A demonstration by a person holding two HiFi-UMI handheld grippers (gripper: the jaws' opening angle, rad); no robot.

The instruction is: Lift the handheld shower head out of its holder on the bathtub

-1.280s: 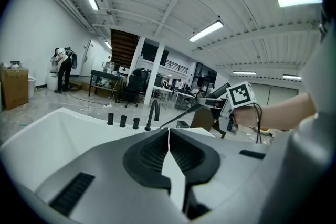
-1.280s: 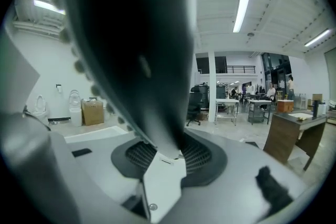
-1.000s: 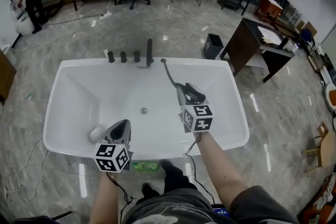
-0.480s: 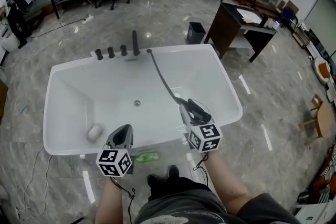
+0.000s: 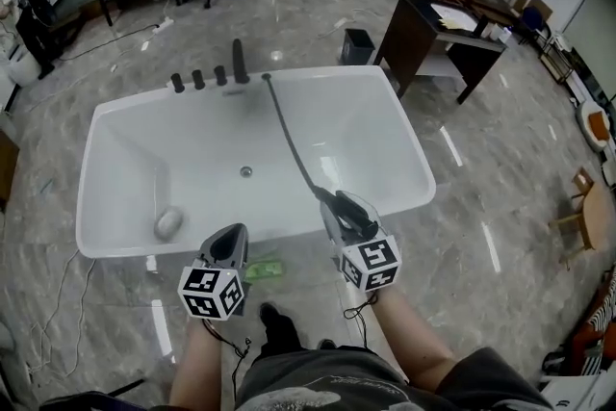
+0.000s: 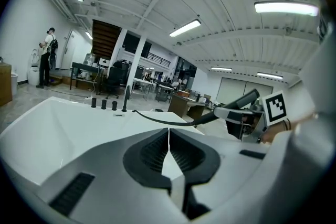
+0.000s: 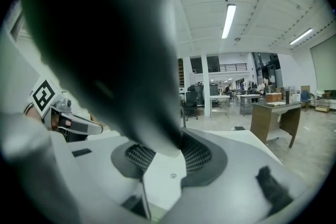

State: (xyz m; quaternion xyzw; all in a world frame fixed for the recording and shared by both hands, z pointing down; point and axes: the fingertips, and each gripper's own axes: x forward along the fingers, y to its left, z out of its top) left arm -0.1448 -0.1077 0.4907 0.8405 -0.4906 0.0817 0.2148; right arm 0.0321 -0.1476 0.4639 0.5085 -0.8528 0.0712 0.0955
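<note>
The dark handheld shower head (image 5: 352, 210) is out of its holder, and my right gripper (image 5: 340, 205) is shut on its handle at the white bathtub's (image 5: 416, 192) near rim. Its black hose (image 5: 289, 138) runs back across the tub to the deck beside the tall black faucet (image 5: 238, 61). In the right gripper view the shower head (image 7: 115, 50) fills the space between the jaws of the right gripper (image 7: 165, 152). My left gripper (image 5: 228, 245) is shut and empty, just outside the near rim. In the left gripper view its pads meet at the left gripper's (image 6: 168, 136) tip, with the shower head (image 6: 239, 102) off to the right.
Three black knobs (image 5: 197, 79) stand left of the faucet. A grey rounded object (image 5: 168, 223) lies in the tub near the drain (image 5: 246, 171). A green item (image 5: 265, 270) lies on the floor by my feet. A dark desk (image 5: 433, 38) and a black bin (image 5: 358, 45) stand behind the tub.
Both grippers have drawn back from over the tub to its near rim. The shower head came along in the right gripper and more hose now stretches across the tub.
</note>
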